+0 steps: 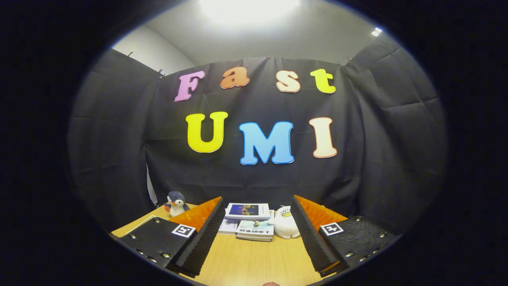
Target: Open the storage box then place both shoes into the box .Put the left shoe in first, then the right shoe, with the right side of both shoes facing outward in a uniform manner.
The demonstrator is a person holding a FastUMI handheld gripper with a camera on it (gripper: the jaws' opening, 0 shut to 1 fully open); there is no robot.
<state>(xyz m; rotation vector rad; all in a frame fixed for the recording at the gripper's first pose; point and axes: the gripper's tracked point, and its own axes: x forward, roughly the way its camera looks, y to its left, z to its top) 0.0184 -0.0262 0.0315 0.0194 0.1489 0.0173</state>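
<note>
Shoes and box: where they lie cannot be told from what is seen. The gripper (257, 202) is held level above a wooden table (254, 262), with its fingers (202, 238) spread wide apart and nothing gripped between them. One finger is seen at 7 o'clock and the other at 5 o'clock, both angled inward toward the far end of the table. A square marker (183, 230) is fixed on the left finger mount, and a like marker (331, 228) on the right one.

Between the fingertips and just beyond them, toward 12 o'clock, a stack of books (248, 222) is laid flat on the table, the top book set slightly askew on those beneath. A white duck toy (285, 224) is stood just beside the books at their 3 o'clock side, touching or nearly touching them, close to the right fingertip. A penguin toy (176, 203) is stood upright at 9 o'clock from the books, beyond the left finger, near the table's far corner. Behind all of these the black cloth wall (377, 151) is hung, and a bright ceiling light (248, 8) is seen at 12 o'clock above it
</note>
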